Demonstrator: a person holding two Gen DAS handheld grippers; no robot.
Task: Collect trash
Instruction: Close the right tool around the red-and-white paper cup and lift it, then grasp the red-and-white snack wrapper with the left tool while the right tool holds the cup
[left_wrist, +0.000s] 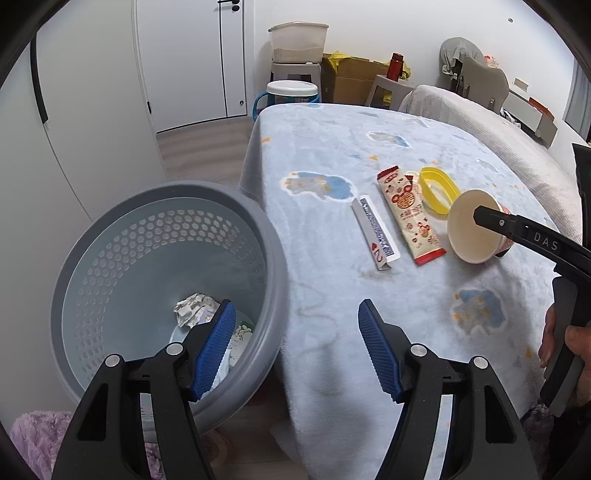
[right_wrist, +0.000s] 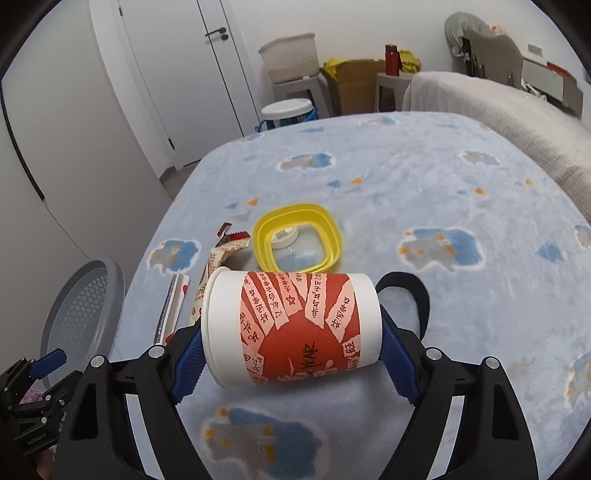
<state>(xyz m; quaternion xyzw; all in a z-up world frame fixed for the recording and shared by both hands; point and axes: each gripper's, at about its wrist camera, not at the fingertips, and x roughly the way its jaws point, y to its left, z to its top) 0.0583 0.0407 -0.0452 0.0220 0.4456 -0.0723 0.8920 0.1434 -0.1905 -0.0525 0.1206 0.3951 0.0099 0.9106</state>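
A red-and-white paper cup (right_wrist: 295, 325) lies on its side on the light blue blanket (right_wrist: 424, 177). My right gripper (right_wrist: 291, 343) is shut on it, one blue pad on the rim end and one on the base. In the left wrist view the cup (left_wrist: 469, 236) shows its open mouth, with a black right finger (left_wrist: 517, 229) across it. Beside it lie a yellow lid ring (left_wrist: 439, 184), a snack wrapper (left_wrist: 410, 218) and a folded playing card (left_wrist: 373, 236). My left gripper (left_wrist: 295, 310) is open and holds nothing, straddling the rim of the grey basket (left_wrist: 74, 266), which holds crumpled paper (left_wrist: 192, 310).
The basket stands off the blanket's left edge, over the floor. A white door (left_wrist: 192, 59), a lidded bucket (left_wrist: 291, 92), a stool with a tub and cardboard boxes (left_wrist: 351, 81) stand at the far end. A beige cover (left_wrist: 498, 125) lies along the right. A hand (left_wrist: 576, 343) holds the right gripper.
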